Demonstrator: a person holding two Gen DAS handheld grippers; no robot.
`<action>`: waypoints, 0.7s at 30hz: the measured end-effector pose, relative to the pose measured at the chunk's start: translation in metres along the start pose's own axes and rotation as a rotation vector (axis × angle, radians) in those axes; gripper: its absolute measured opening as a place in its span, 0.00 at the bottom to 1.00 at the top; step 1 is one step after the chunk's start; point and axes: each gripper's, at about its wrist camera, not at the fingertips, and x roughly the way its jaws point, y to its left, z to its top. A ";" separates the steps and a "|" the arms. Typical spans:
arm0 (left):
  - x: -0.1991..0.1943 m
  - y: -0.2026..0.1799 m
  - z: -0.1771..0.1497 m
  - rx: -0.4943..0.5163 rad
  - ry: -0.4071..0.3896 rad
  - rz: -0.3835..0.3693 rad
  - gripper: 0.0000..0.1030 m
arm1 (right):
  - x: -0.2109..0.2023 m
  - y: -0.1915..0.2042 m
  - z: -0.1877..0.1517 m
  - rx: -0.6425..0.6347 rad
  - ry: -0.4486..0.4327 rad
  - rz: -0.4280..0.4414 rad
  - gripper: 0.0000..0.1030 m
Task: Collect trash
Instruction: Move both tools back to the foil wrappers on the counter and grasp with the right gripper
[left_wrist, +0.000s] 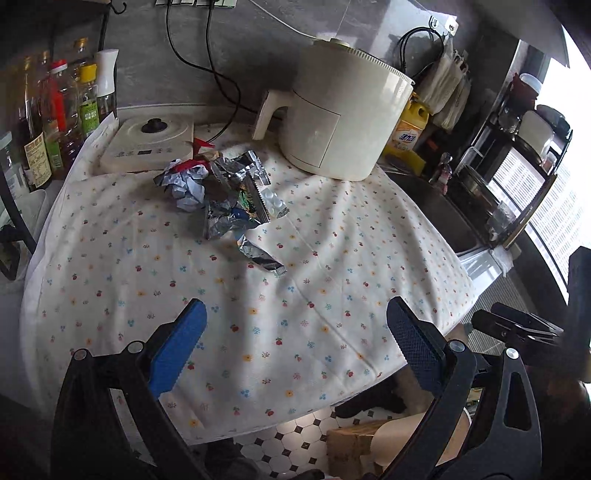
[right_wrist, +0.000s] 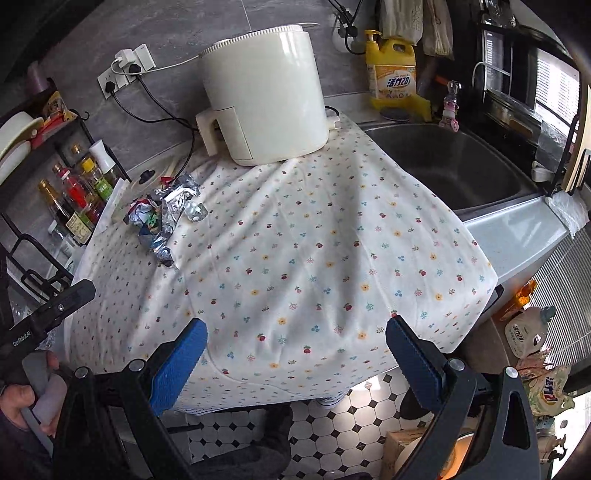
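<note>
So the trash is a heap of crumpled silver foil wrappers and balled-up paper, sitting at about 11 o'clock on the flower-print white cloth, right next to the cream air fryer at 1 o'clock. Left gripper and right gripper both hang wide apart, empty, well short of it. Risk I see: that foil is slippery and loose, so a pinch might snag the cloth or scatter bits.

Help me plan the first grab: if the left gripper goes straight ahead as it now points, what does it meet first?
Probably the floral cloth, then the foil wrapper at the near edge of the trash pile. The left gripper is open; depth is unclear.
</note>
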 end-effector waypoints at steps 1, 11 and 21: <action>-0.003 0.009 0.002 -0.011 -0.009 0.012 0.94 | 0.005 0.009 0.004 -0.012 0.002 0.012 0.92; -0.017 0.078 0.022 -0.083 -0.064 0.099 0.94 | 0.054 0.075 0.037 -0.085 0.016 0.103 0.92; -0.014 0.125 0.049 -0.077 -0.086 0.119 0.94 | 0.101 0.127 0.065 -0.117 0.031 0.157 0.92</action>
